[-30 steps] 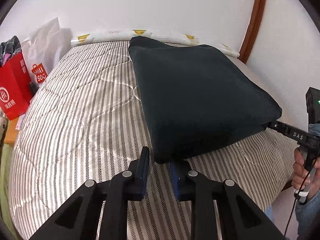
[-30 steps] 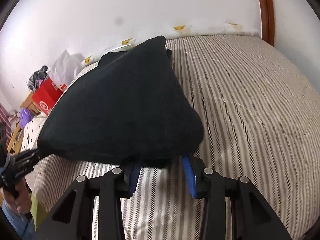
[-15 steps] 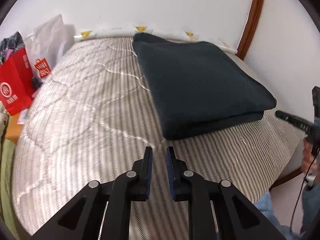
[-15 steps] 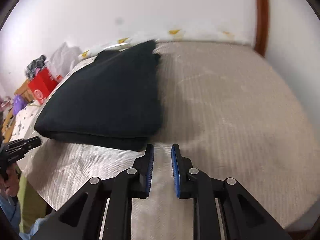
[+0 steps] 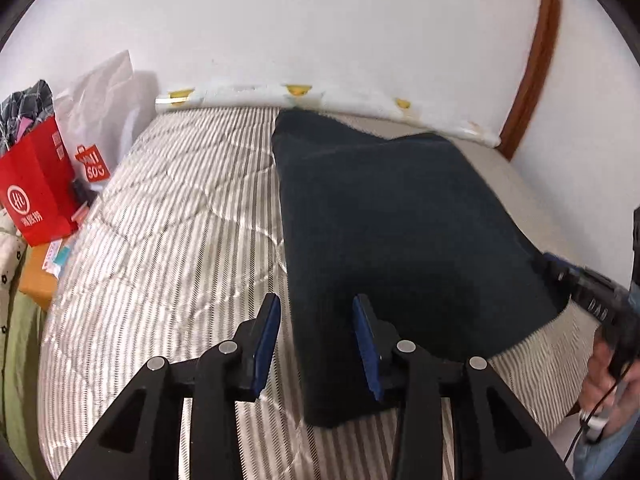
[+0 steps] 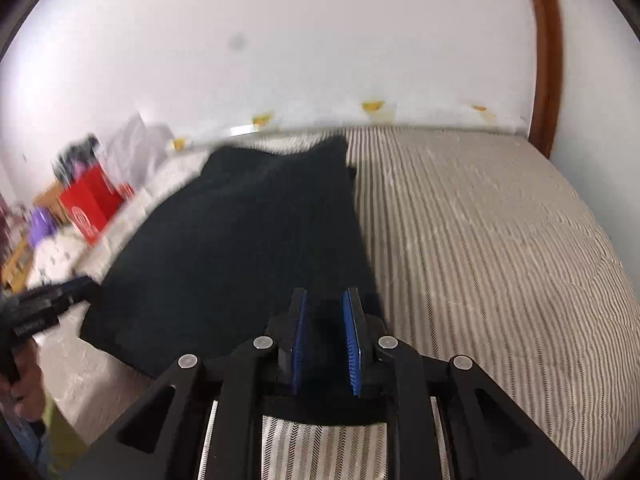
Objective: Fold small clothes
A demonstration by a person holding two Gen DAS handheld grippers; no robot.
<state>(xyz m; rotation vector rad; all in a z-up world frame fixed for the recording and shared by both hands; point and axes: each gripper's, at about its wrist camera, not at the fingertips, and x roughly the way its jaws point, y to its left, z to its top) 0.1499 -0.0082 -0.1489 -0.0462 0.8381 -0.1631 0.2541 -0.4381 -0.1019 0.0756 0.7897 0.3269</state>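
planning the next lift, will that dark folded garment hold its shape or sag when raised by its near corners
The dark folded garment will likely sag: it is soft cloth, already drooping between its lifted near corners. It looks thick and layered, so probably somewhat heavy. The layers may slide apart; the left tongs are opening around one corner, while the right tongs pinch the other.

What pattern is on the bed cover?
Thin grey-and-white stripes on the quilted bed cover, clearest in the left wrist view.

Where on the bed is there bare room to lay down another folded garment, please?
The striped mattress is bare from the dark folded cloth to the wall; a second bare strip runs between the cloth and the red bag. That bag-side edge is crowded.
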